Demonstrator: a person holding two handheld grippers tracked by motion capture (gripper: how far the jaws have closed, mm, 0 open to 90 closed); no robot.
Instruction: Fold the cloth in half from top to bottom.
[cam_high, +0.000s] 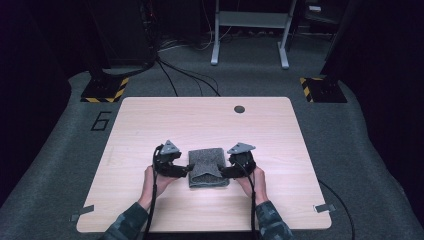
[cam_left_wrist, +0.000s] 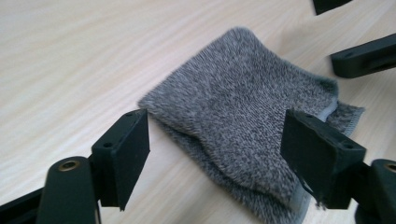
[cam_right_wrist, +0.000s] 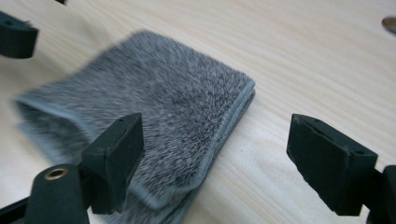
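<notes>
Two camouflage-patterned sleeves come in at the near edge of the high view, each hand gripping a black claw over the pale wooden table; off the table's left side, a large "6" is marked on the grey floor, the one piece of writing that can be read, and beyond it stands a base edged with yellow-and-black hazard stripes; the left claw lies just left of a folded grey towel, its jaws spread wide and holding nothing; in the left gripper view the left claw's jaws stand apart on either side of the towel's near edge, whether they touch it I cannot tell; the towel sits a little toward the near side of the table's middle, folded into a thick rectangle of several layers, its pile short and fuzzy, salt-and-pepper grey, with a paler stitched hem along the edges; the right claw meets the towel's right side, jaws likewise wide open and empty; in the right gripper view one jaw overlaps the towel and the other stands over bare wood; farther right, a small dark round spot sits near the table's far edge.
</notes>
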